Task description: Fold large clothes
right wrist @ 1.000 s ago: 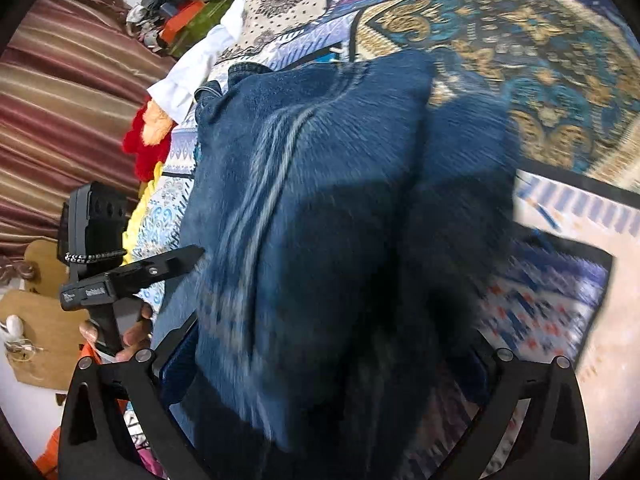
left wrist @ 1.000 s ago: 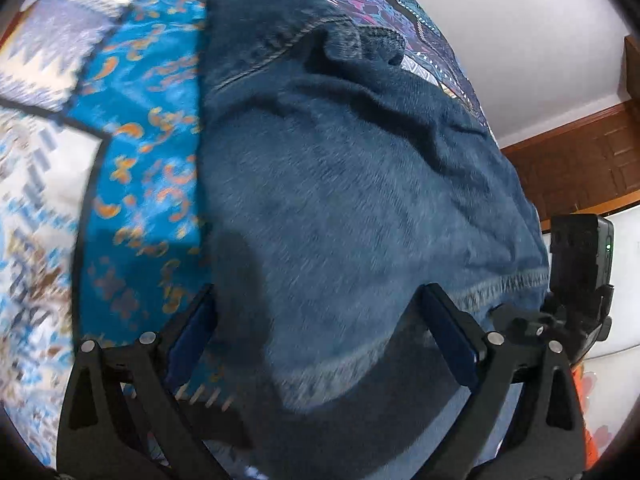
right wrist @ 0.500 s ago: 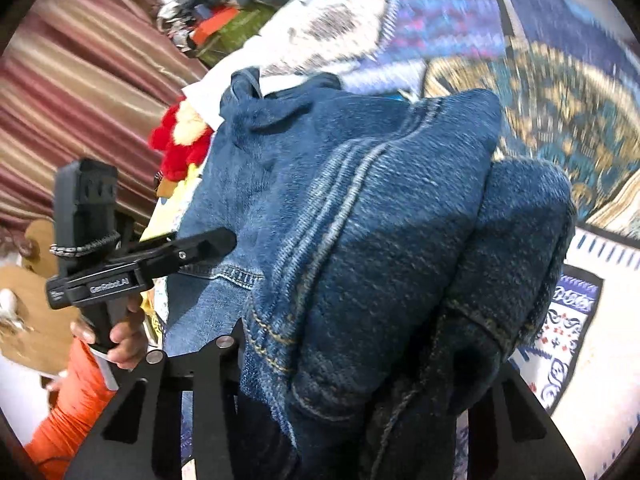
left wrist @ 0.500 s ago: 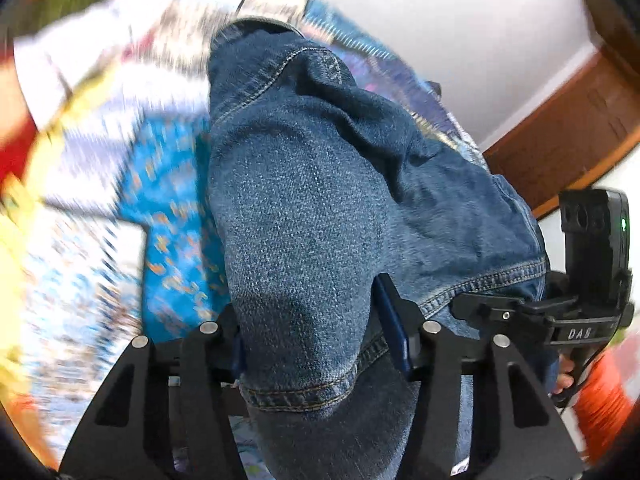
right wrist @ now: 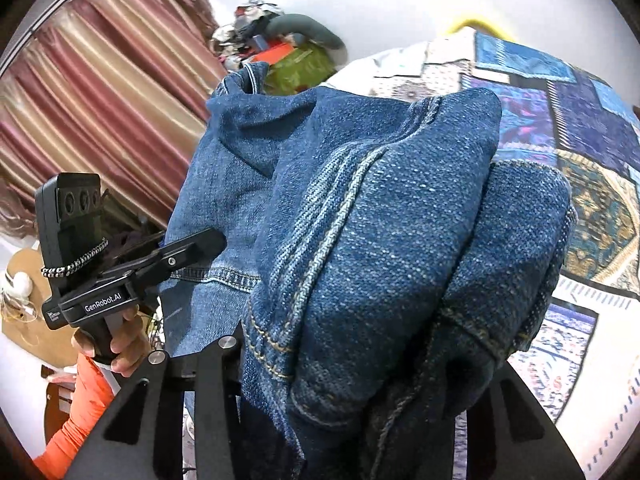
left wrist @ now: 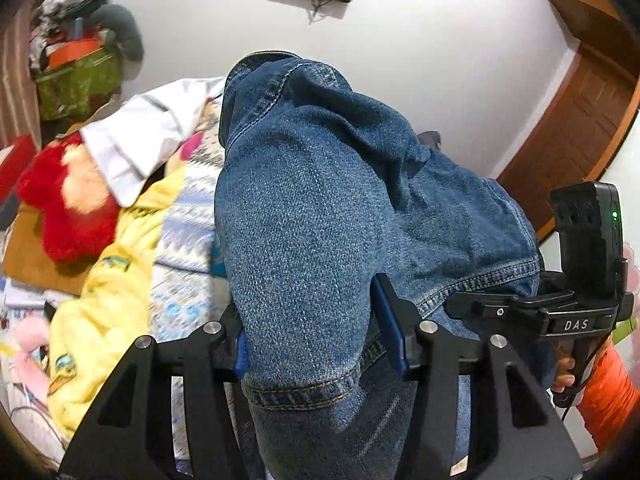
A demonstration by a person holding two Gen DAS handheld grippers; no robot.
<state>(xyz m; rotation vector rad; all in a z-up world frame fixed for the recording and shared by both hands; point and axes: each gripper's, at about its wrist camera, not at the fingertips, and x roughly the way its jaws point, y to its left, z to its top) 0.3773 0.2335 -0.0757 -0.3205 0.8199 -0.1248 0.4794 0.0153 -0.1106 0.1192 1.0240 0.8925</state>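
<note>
Both hems of the jeans (left wrist: 320, 208) have been raised off the bed (right wrist: 592, 208), each hand-held gripper, left (left wrist: 316, 340) and right (right wrist: 360, 364), clamped on denim, ready for folding over.

Blue denim jeans (left wrist: 320, 216), bunched, lifted off bed

Lying spread over the bed (right wrist: 600, 360), a patchwork bedspread (right wrist: 592, 208) in blues and cream. Resting on it at the far side: a white shirt (left wrist: 136, 140), a red plush toy (left wrist: 68, 208), a crumpled yellow cloth (left wrist: 104, 304).
</note>
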